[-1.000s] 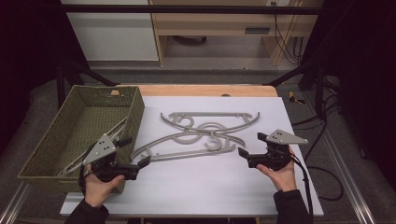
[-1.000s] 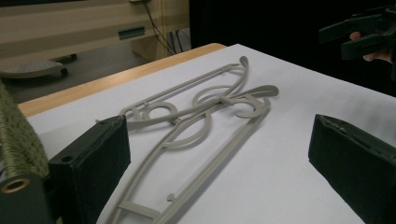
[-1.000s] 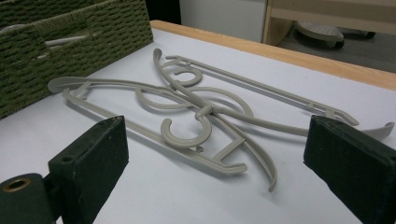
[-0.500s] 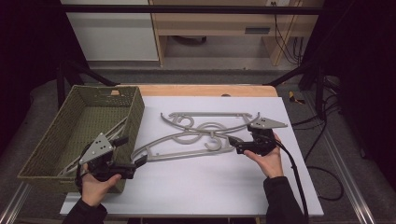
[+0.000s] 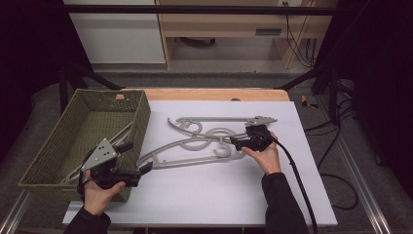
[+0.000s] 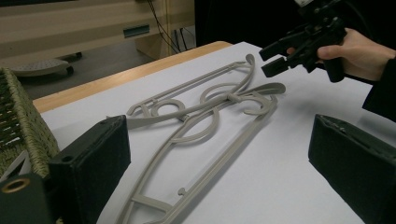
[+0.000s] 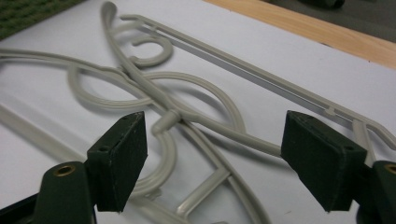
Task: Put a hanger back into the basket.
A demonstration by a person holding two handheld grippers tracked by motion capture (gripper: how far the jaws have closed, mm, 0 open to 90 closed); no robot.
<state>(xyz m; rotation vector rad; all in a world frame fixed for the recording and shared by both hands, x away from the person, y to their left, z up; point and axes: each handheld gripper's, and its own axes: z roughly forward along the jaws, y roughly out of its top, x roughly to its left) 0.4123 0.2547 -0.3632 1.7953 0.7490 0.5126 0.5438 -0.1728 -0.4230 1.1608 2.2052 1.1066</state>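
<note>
Right gripper point(image 5: 237, 142) fingers closing, gaping over tangled hangers point(image 5: 204, 141), left gripper point(image 5: 141, 170) open, empty

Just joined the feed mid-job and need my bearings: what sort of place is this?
Likely a lab or workshop recording station, not a home: a white table inside a black metal frame, loose cables on the floor, wooden furniture behind. Grey hangers and a woven basket are the props.
</note>
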